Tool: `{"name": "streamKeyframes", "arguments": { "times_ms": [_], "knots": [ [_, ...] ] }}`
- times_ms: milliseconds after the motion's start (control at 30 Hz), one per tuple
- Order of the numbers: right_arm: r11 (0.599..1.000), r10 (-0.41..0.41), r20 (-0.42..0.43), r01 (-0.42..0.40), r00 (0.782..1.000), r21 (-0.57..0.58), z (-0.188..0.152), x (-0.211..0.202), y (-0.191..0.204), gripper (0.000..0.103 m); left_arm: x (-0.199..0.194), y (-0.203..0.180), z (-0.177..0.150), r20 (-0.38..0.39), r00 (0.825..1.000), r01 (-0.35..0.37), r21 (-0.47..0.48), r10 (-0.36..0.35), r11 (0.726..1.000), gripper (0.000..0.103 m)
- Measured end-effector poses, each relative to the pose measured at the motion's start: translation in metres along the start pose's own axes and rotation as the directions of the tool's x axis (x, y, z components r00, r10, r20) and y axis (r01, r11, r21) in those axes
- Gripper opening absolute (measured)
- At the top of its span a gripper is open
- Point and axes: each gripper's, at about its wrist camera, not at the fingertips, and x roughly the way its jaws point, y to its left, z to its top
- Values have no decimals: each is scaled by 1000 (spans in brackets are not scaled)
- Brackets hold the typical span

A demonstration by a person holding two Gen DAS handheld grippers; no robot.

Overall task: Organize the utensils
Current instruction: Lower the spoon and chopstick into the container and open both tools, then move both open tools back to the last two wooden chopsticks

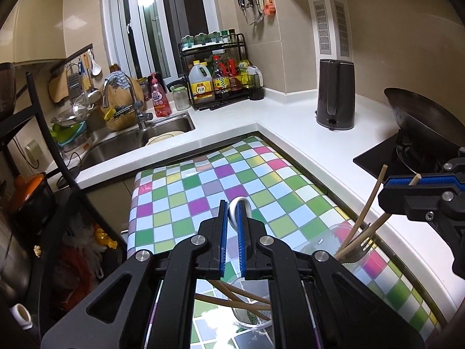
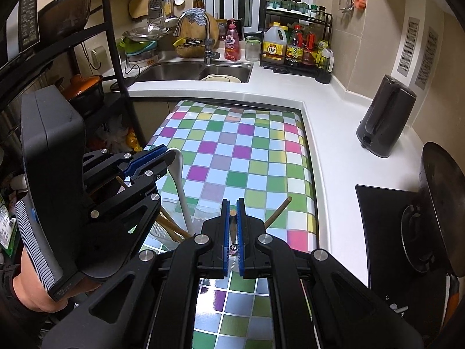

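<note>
Left claw (image 1: 231,218): jaws closed on the handle of a white spoon (image 2: 180,174), gripped near its top end; the handle runs down and away from the pads toward the clear holder below.
Right claw (image 2: 232,218): jaws closed on a wooden chopstick (image 2: 232,213), held near its upper end, its long axis running downward from the pads.
Clear utensil holder (image 1: 353,250): stands on the checkered surface (image 2: 247,151) just below both claws; it already carries several chopsticks and a fork (image 1: 364,245).
Second clear container (image 1: 250,299): seen in the left wrist view under the left claw, with chopsticks lying across it.
Key relation: both held pieces hang roughly upright over the containers, so each long axis already lines up with a drop in; the right claw sits nearer the holder with the fork, the left claw nearer the container beneath it.
Judgement: the placing step looks close; lowering further before letting go should keep the pieces from tipping out.
Farther off: white counter (image 1: 261,113), dark kettle (image 1: 335,96), sink (image 1: 162,133).
</note>
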Motion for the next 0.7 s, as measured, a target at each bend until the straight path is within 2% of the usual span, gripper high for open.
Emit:
{"name": "streamKeyframes", "arguments": {
  "times_ms": [200,233,267,300,400,533,700],
  "knots": [
    [1000,-13,-14,13,1000,7,0,4,-2,8,3,0,1,-23,999,23,-17,-24,1000,10],
    [1000,-19,-21,19,1000,9,-1,5,-3,12,3,1,1,-28,999,25,-25,-26,999,21],
    [1000,-19,-21,20,1000,11,-1,4,-3,15,1,4,2,-23,999,29,-34,-30,999,27],
    [1000,-22,-18,22,1000,13,-1,3,-3,16,-2,6,3,-15,999,33,-41,-34,999,27],
    [999,-44,-5,44,999,10,-3,-4,-6,28,-14,11,5,15,999,51,-62,-50,997,28],
    [999,-51,32,50,998,17,-8,-25,-8,29,-41,19,7,65,996,67,-100,-61,993,30],
    [999,-45,153,44,987,14,-35,-78,-6,30,-83,26,-11,116,990,96,-149,-79,984,30]
  ]
}}
